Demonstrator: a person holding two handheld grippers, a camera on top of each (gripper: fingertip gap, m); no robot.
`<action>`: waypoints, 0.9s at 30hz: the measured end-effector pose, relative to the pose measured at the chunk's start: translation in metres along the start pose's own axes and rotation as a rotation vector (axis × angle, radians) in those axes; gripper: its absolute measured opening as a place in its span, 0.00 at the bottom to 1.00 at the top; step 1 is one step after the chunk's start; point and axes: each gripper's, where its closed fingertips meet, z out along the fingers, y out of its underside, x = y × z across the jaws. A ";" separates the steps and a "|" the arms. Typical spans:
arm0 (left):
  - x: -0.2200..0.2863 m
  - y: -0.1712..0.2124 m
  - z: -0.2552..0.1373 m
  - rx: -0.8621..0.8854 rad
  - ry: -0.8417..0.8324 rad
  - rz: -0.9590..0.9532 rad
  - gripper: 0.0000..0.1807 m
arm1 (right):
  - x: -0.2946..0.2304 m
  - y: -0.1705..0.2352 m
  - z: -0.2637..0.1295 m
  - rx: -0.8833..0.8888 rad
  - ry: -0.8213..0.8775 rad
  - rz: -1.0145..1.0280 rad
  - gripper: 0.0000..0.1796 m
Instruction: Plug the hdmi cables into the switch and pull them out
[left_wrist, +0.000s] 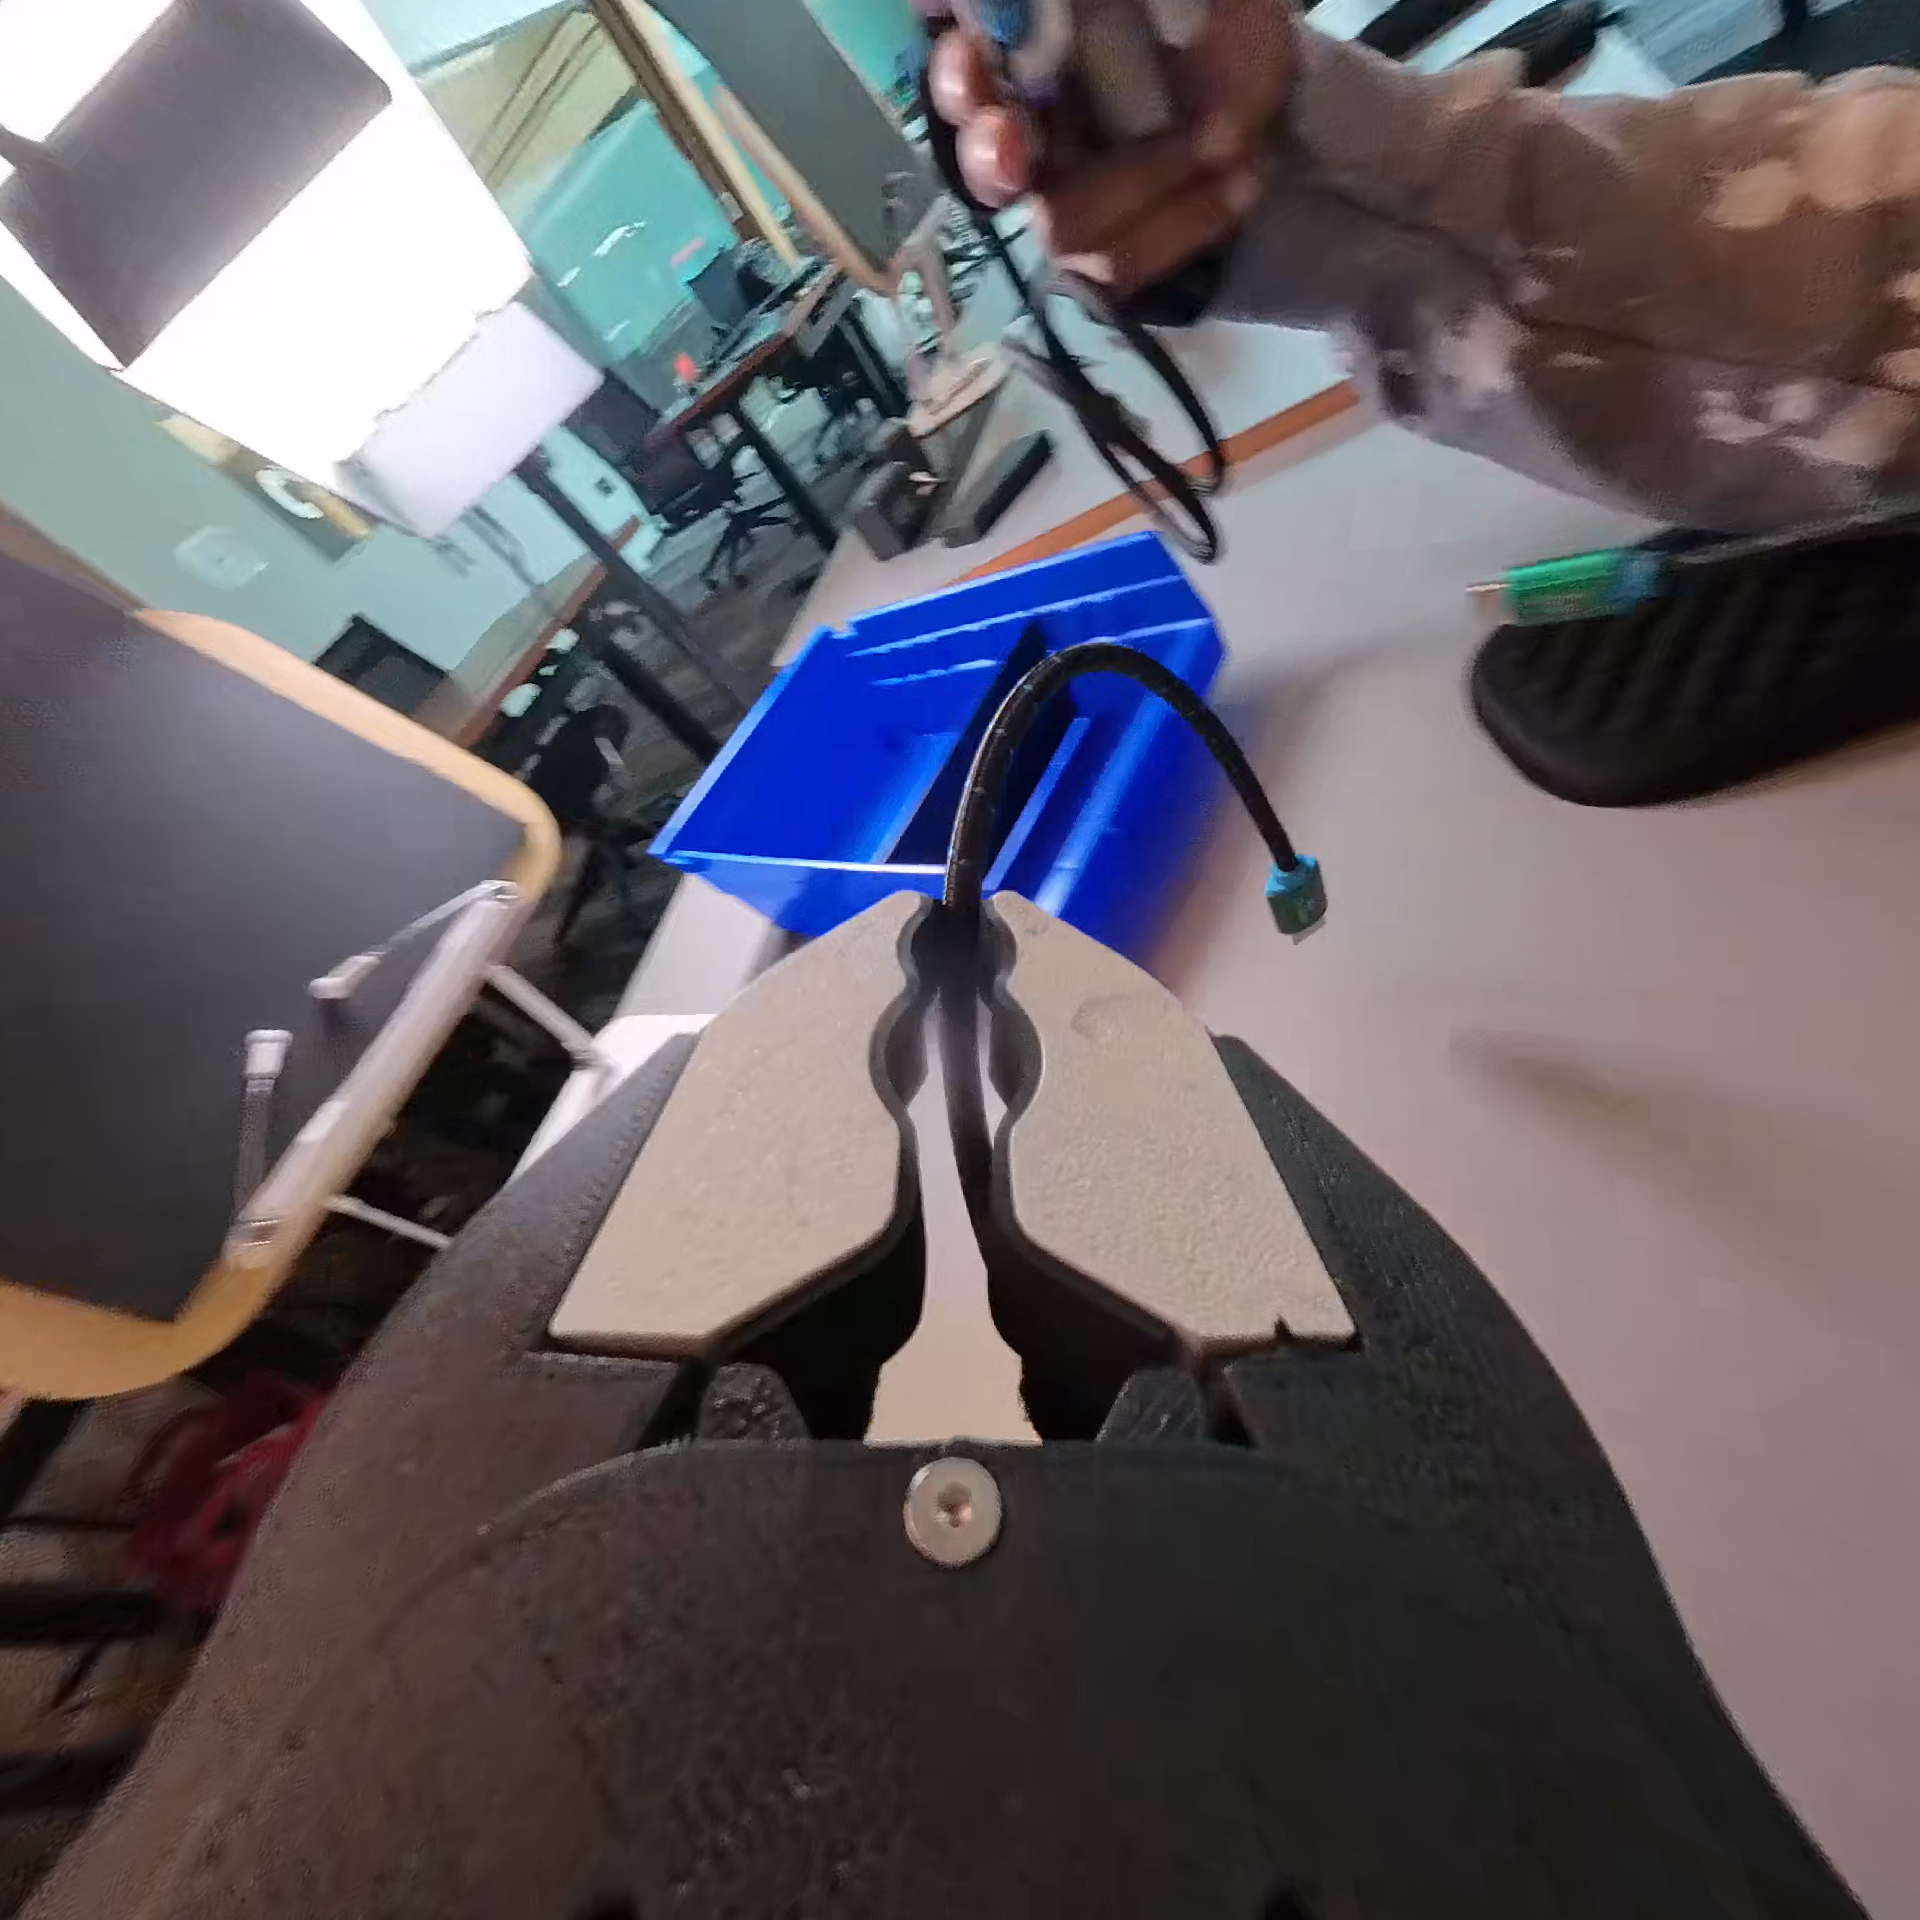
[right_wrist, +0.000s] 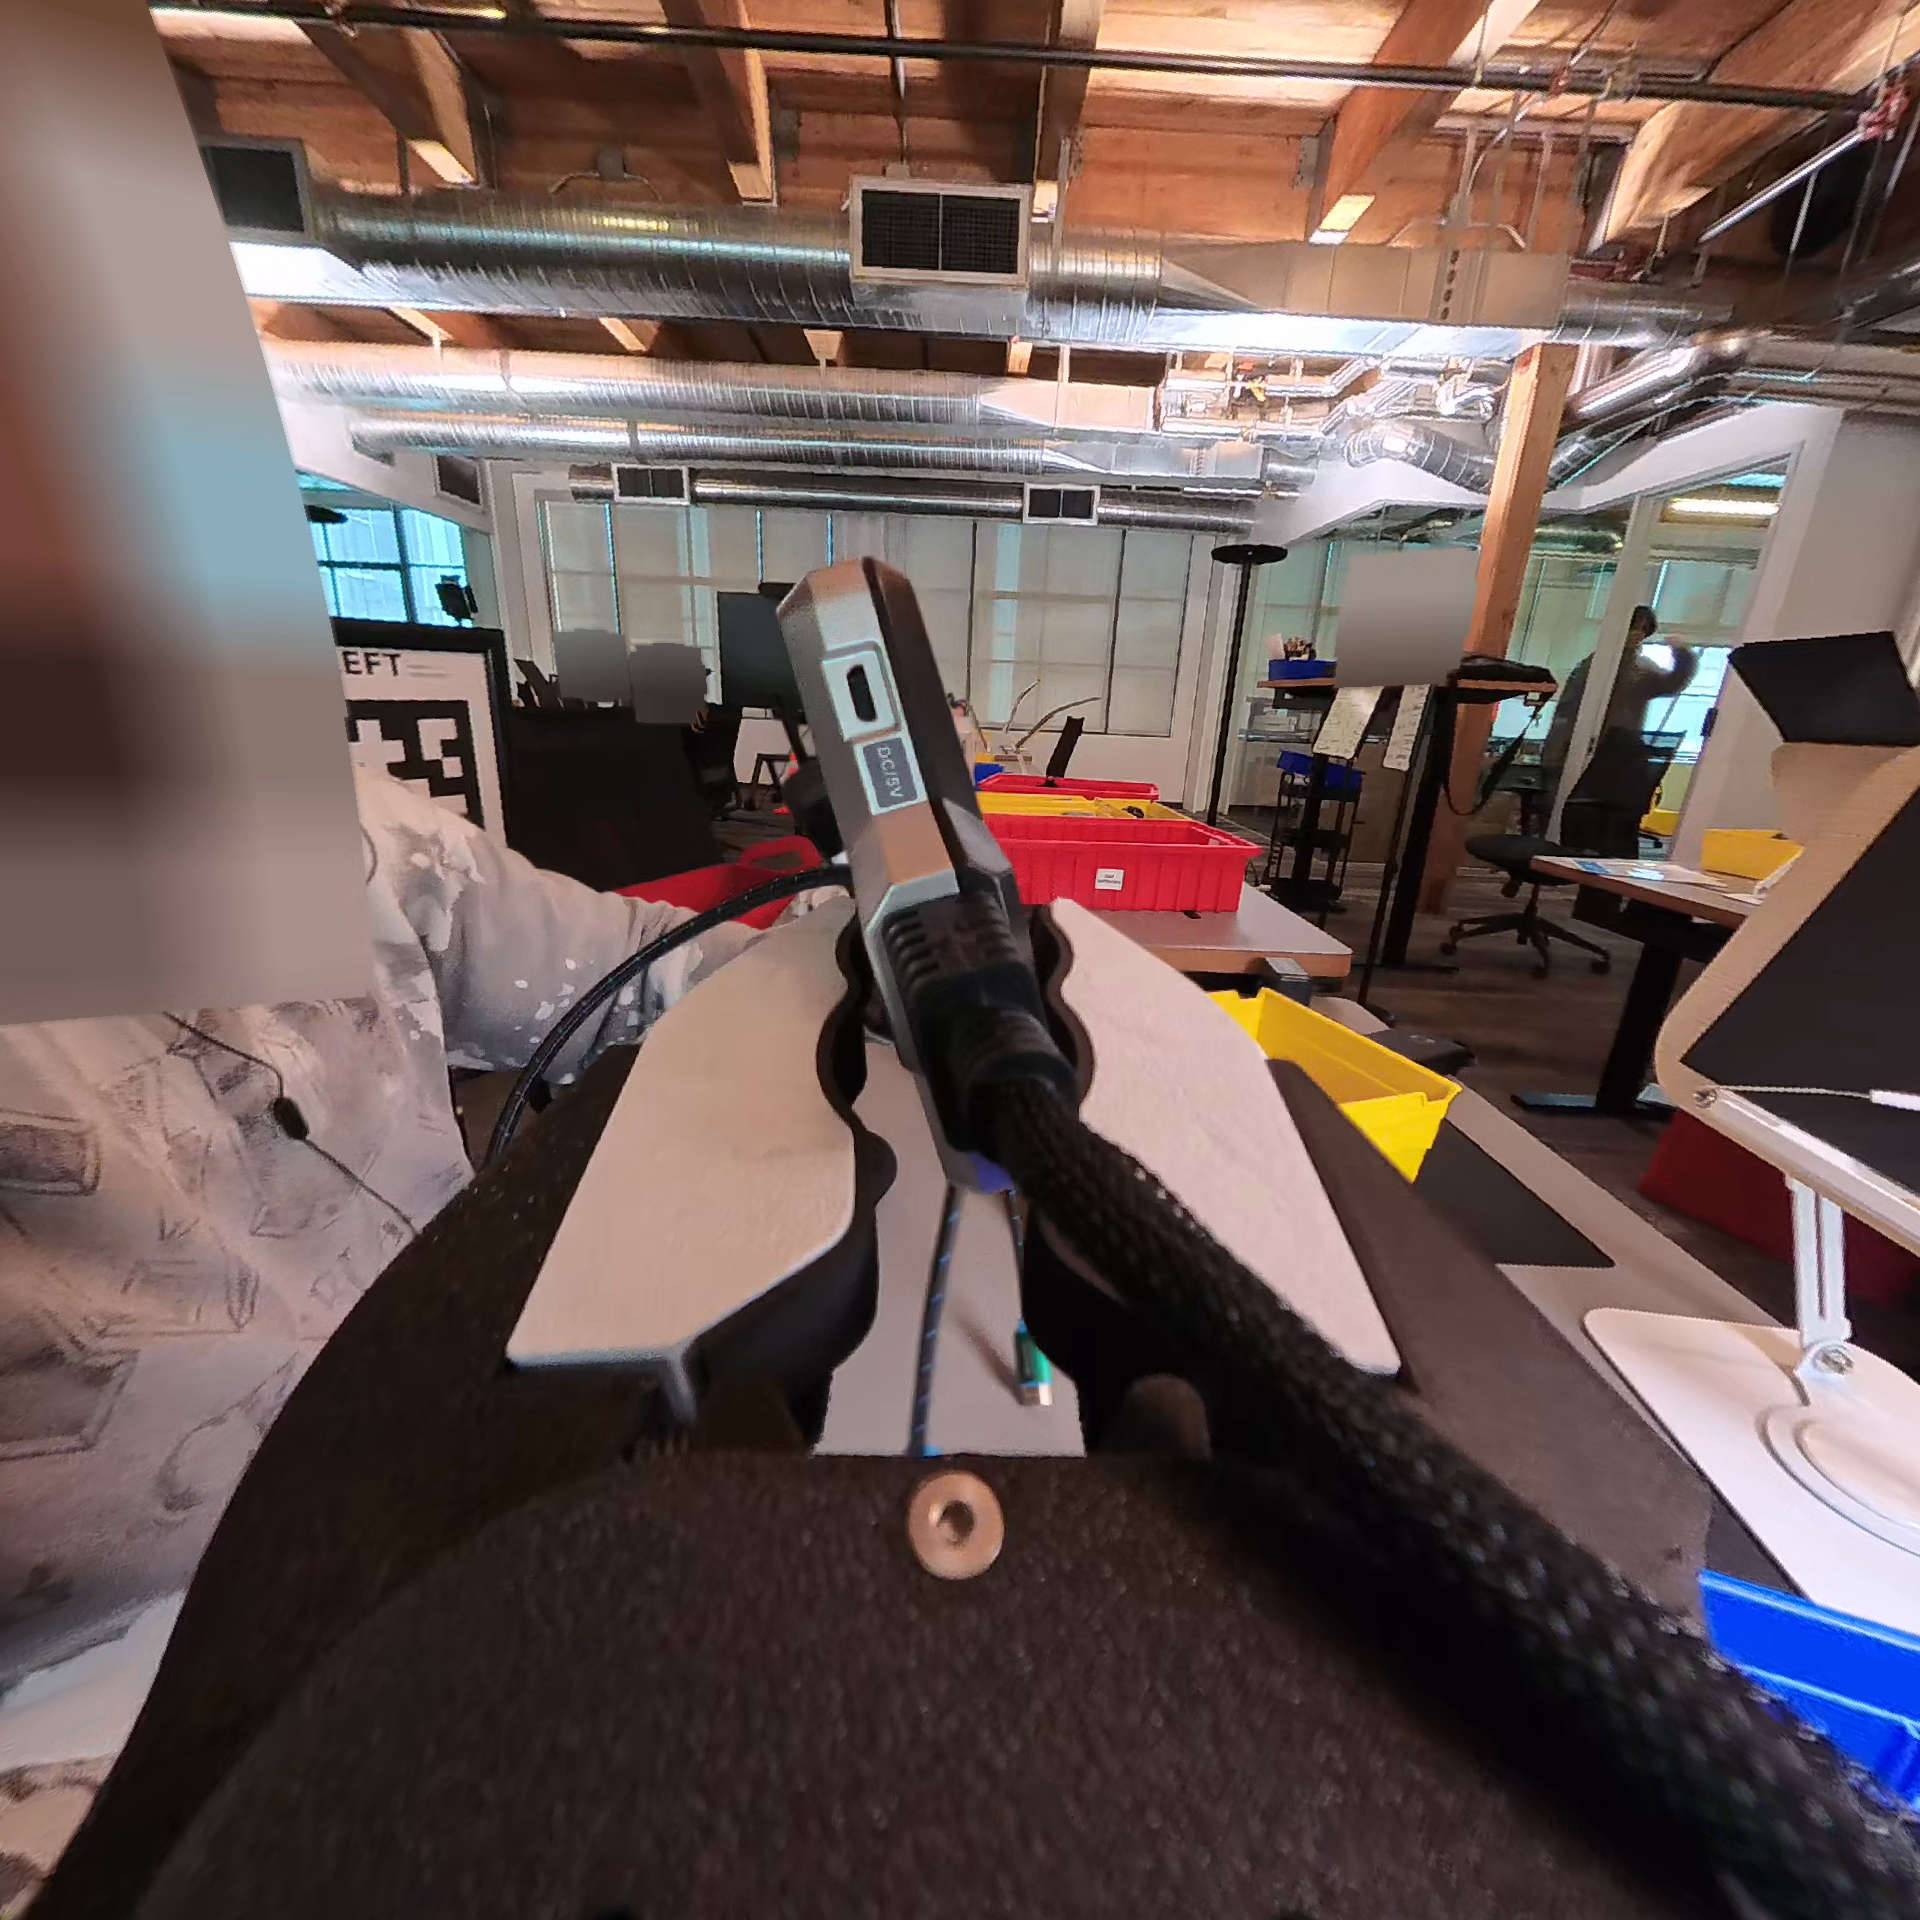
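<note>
The hdmi cables are split between the two claws, and going left to right: the left claw (left_wrist: 951, 920) is clenched on a thin black cable (left_wrist: 1049, 686) that rises from between its grey fingers (left_wrist: 769, 1132), arches over the blue bin (left_wrist: 831, 790) behind it and droops to a small teal-ended plug (left_wrist: 1297, 896) hanging free above the pale counter (left_wrist: 1558, 1143), plugged into nothing; farther right in that view a hand (left_wrist: 1101, 145) in a patterned sleeve holds the other tool high with dark cable loops dangling below it, though all this is blurred. In the right wrist view the right claw (right_wrist: 951, 935) grasps the switch (right_wrist: 883, 748), a slim grey box held up in the air and tilted, pinched at its lower end, where a thick braided cable (right_wrist: 1299, 1330) is already seated and trails back over the claw body; a small open port shows on the switch's narrow side. A thin cable with a green-tipped plug (right_wrist: 1029, 1371) hangs below the switch between the fingers. Judging by this, one cable is in and the step in hand is bringing the loose plug to the switch. The next move likely calls for regripping nearer the plug, since it dangles limp from the claw, then squaring it to a free port while the right claw holds the switch steady
</note>
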 end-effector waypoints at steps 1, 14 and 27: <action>0.015 0.005 -0.002 0.008 0.028 -0.019 0.04 | -0.001 0.001 -0.001 -0.005 -0.006 0.000 0.16; 0.130 0.071 -0.067 -0.250 0.554 -0.441 0.07 | 0.001 0.023 0.005 -0.064 -0.071 0.069 0.16; 0.062 0.125 0.023 -0.415 0.179 -0.446 0.20 | 0.008 0.033 0.005 -0.053 -0.094 0.113 0.16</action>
